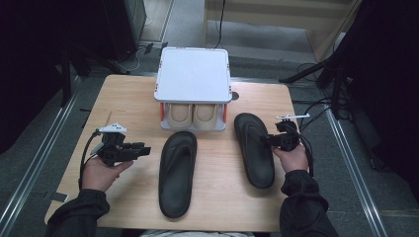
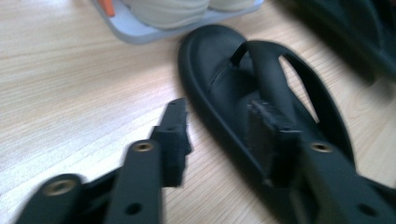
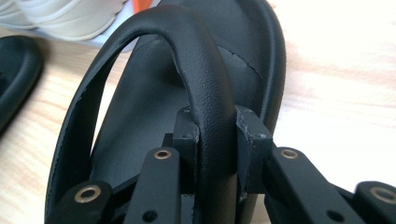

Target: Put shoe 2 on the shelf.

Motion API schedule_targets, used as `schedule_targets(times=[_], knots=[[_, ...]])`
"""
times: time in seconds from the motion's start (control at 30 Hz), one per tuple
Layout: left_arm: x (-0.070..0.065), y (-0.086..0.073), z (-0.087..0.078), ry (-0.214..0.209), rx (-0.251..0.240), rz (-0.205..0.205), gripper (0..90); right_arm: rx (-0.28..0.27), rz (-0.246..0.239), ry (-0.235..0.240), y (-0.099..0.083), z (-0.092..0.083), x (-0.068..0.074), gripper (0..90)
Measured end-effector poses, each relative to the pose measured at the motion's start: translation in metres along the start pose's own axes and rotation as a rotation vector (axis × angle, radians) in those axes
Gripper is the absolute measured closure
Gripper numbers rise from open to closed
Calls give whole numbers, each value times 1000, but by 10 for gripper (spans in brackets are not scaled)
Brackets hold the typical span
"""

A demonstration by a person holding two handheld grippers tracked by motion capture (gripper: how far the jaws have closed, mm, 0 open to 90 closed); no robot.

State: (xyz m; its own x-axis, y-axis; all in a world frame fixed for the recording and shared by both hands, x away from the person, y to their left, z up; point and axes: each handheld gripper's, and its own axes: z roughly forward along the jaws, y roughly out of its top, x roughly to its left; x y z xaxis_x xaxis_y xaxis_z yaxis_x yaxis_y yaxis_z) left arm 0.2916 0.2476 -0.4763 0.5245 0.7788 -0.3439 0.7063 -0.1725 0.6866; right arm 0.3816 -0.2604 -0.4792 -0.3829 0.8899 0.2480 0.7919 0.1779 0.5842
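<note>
So a wooden table (image 1: 128,94) is seen from above, with a white rack (image 1: 193,74) at the far edge and a beige pair of shoes (image 1: 192,114) tucked under its shelf. Two black sandals are laid lengthwise, toes toward the rack. The left sandal (image 1: 177,173) lies flat mid-table, just right of the left gripper (image 1: 141,149), whose jaws are spread apart with nothing between them, aimed at its near rim. The right sandal (image 1: 253,148) has its strap (image 3: 205,84) clamped by the right gripper (image 3: 217,135), so that hand is clearly better placed
</note>
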Motion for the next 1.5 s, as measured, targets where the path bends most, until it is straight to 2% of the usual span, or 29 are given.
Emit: schedule_targets(times=[0.1, 0.33, 0.47, 0.67, 0.97, 1.07, 1.23, 1.33, 1.5], knots=[[1, -1, 1, -14, 20, 3, 707, 3, 5, 10, -5, -3, 7, 736], [-1, -2, 6, -20, 14, 35, 897, -4, -25, 36, -17, -9, 29, 735], [-2, -3, 16, -21, 43, 34, 900, 9, -41, 54, -23, -7, 44, 736], [-3, -3, 26, -33, 46, 41, 900, 15, -68, 57, -28, -3, 63, 735], [-1, -3, 41, 4, 85, 46, 899, 27, -90, 76, -40, 6, 86, 734], [0, -4, 46, 12, 91, 55, 888, 30, -102, 74, -40, 10, 89, 733], [3, -5, 55, -8, 125, 52, 888, 44, -111, 73, -40, 19, 94, 732], [5, -6, 61, 0, 147, 68, 890, 54, -117, 70, -41, 25, 98, 732], [1, -6, 65, -21, 166, 85, 888, 47, -126, 65, -41, 29, 103, 730]])
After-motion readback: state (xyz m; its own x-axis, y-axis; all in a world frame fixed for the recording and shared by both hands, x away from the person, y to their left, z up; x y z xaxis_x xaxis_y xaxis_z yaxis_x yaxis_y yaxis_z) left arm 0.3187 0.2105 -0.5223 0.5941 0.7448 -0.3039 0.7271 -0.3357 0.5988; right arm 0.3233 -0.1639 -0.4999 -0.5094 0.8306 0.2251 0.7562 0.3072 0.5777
